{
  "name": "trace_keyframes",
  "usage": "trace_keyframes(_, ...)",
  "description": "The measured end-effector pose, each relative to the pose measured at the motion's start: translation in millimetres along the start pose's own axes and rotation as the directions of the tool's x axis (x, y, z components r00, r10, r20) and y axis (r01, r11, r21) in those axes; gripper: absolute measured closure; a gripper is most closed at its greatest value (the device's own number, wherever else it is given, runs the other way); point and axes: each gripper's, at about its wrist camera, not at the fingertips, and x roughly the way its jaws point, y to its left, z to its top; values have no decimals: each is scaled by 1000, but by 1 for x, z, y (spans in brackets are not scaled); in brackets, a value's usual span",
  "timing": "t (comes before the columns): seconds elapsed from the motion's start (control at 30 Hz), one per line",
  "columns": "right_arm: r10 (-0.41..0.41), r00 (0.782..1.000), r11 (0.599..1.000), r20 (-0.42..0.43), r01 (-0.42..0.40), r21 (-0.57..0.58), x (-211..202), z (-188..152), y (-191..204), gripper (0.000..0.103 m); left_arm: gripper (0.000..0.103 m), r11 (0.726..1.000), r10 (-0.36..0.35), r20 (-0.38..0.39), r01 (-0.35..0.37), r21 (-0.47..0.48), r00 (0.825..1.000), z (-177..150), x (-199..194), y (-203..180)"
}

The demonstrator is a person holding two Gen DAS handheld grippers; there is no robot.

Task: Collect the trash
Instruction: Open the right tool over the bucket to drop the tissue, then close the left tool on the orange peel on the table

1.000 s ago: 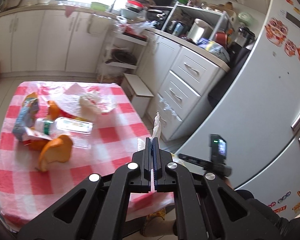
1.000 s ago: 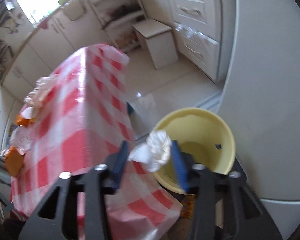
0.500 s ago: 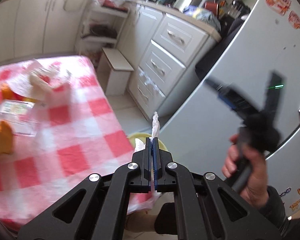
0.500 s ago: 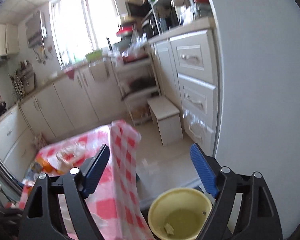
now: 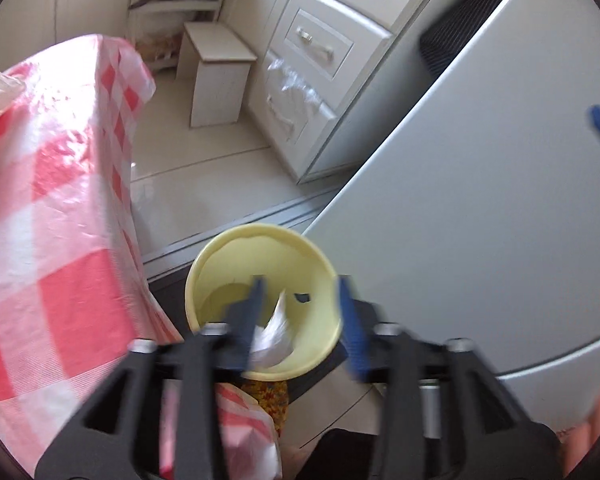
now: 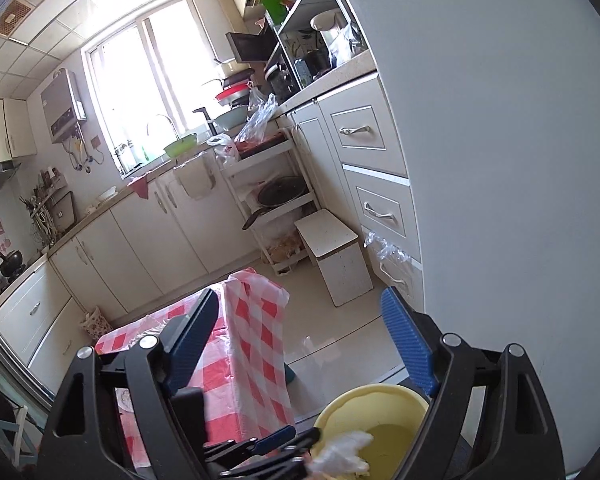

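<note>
A checked cloth (image 5: 56, 216) is seen draped over the table at the left. Beside it, on the floor against the fridge (image 5: 480, 208), a yellow bin (image 5: 236, 256) is set. The left gripper (image 5: 300, 312) is held over the bin; its jaws have just been opening, and a white tissue (image 5: 274, 340) is seen between them, touching the left pad only. The right gripper (image 6: 300, 344) is held wide open and empty, above the bin.
</note>
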Motion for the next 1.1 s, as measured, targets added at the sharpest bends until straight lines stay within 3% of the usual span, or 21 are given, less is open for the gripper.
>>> trace_keyframes(0.23, 3, 1000, 1000, -10, -3, 15, -2, -1, 1, 23, 53, 999, 50, 7, -50, 18, 999, -5, -6, 2)
trace_keyframes(0.4, 33, 999, 999, -25, -33, 30, -1, 1, 3, 23, 49, 995, 103, 46, -104, 4, 994, -12, -37, 11)
trace_keyframes(0.5, 6, 1000, 999, -3, -6, 50, -7, 3, -5, 22, 48, 992, 123, 73, -123, -9, 990, -19, -62, 26)
trace_keyframes(0.67, -14, 998, 1000, -56, 15, 18, 3, -3, 3, 22, 43, 981, 192, 119, -188, -47, 974, -38, -108, 61)
trace_keyframes(0.87, 36, 991, 994, -131, -48, -95, 23, -16, 50, 22, 40, 944, 308, 166, -280, -171, 937, -65, -170, 127)
trace_keyframes(1.07, 85, 978, 973, -192, -124, -197, 38, -33, 99, 22, 36, 875, 451, 191, -390, -286, 872, -87, -221, 189)
trace_keyframes(1.1, 91, 975, 969, -201, -134, -209, 40, -37, 104, 22, 36, 857, 484, 192, -418, -303, 854, -90, -227, 201)
